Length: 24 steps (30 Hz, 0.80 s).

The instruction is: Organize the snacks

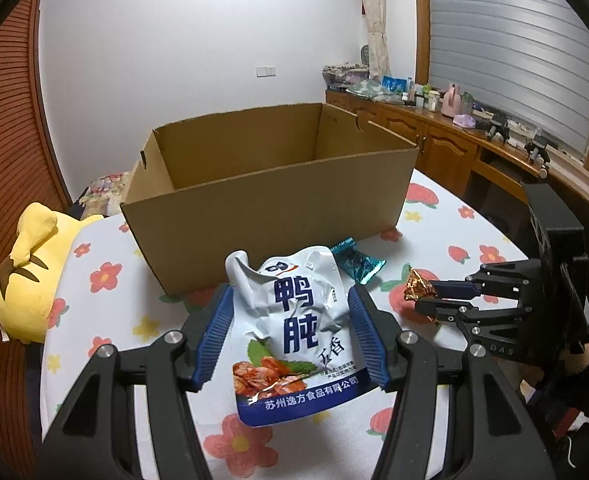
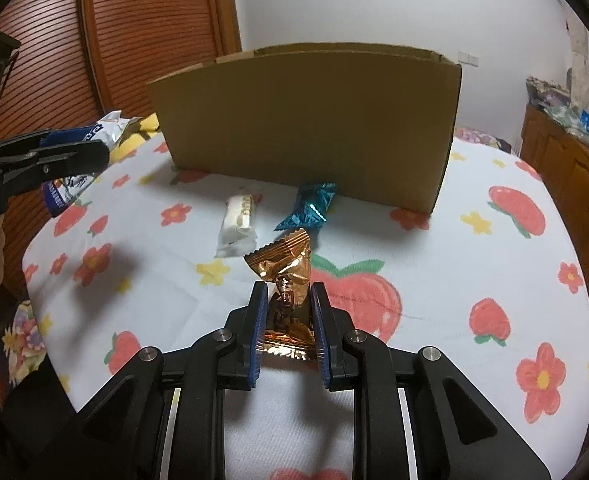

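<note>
My left gripper [image 1: 290, 322] is clamped on a white-and-blue snack pouch [image 1: 294, 332], its blue pads pressing both side edges, and the pouch hangs clear above the table [image 2: 434, 248] — the printed face toward the camera. My right gripper [image 2: 287, 326] is closed tight on a small gold-foil snack [image 2: 286, 280], pinched at its waist, with the crimped top end standing up past the fingertips. On the flower-and-strawberry cloth that covers the table, just ahead of the right gripper, a teal-wrapped candy [image 2: 312, 208] lies near the front wall of the cardboard box [image 2: 314, 120], and a white wrapped snack [image 2: 238, 220] lies just to its left, apart from it. The box stands open-topped toward the far edge of the table; no contents show inside it from the left wrist view. A yellow plush toy [image 1: 30, 276] rests at the table's left edge — beside the box.
</note>
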Each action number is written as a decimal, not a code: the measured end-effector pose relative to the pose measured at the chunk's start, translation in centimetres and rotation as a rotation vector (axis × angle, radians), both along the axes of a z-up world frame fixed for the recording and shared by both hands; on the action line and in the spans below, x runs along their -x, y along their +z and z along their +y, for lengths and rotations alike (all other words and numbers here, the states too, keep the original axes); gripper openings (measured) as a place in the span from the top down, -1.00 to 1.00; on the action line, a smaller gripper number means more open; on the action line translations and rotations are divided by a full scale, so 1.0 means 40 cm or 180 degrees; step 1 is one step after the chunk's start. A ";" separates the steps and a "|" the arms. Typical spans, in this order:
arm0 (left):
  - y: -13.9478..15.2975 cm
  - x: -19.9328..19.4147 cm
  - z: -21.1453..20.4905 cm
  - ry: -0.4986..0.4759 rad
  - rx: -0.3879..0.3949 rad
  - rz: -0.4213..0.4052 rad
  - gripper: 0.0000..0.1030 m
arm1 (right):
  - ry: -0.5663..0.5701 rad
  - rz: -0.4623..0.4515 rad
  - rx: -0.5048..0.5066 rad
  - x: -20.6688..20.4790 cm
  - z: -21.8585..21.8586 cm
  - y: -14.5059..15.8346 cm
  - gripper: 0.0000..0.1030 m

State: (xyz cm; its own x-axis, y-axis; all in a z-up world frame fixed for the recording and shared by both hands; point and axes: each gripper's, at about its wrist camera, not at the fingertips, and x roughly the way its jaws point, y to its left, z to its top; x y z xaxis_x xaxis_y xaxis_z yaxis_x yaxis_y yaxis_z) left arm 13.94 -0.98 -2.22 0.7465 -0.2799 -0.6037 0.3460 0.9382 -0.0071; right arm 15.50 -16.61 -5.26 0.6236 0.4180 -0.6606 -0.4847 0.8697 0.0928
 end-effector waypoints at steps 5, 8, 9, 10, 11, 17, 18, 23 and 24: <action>0.014 -0.016 0.006 0.0027 0.0028 -0.0034 -0.15 | -0.0080 -0.0079 0.0021 0.001 -0.001 0.014 0.62; 0.026 -0.026 0.012 0.0042 0.0041 -0.0071 -0.15 | -0.0087 -0.0134 0.0062 -0.007 0.000 0.027 0.62; 0.030 -0.029 0.014 0.0048 0.0043 -0.0079 -0.15 | -0.0082 -0.0148 0.0062 -0.008 -0.001 0.034 0.62; 0.036 -0.033 0.016 0.0052 0.0046 -0.0089 -0.15 | -0.0074 -0.0167 0.0054 -0.009 -0.002 0.042 0.62; 0.043 -0.037 0.018 0.0055 0.0047 -0.0103 -0.15 | -0.0065 -0.0199 0.0047 -0.010 -0.001 0.055 0.62; 0.082 -0.067 0.024 0.0073 0.0030 -0.0179 -0.15 | -0.0003 -0.0380 -0.0052 -0.021 -0.003 0.149 0.62; 0.086 -0.073 0.025 0.0077 0.0032 -0.0186 -0.15 | 0.0010 -0.0402 -0.0068 -0.027 -0.003 0.166 0.62; 0.108 -0.113 0.024 0.0089 0.0003 -0.0220 -0.15 | 0.0043 -0.0522 -0.0140 -0.062 -0.005 0.237 0.62; 0.111 -0.124 0.024 0.0098 -0.0008 -0.0227 -0.15 | 0.0050 -0.0539 -0.0142 -0.071 -0.004 0.245 0.62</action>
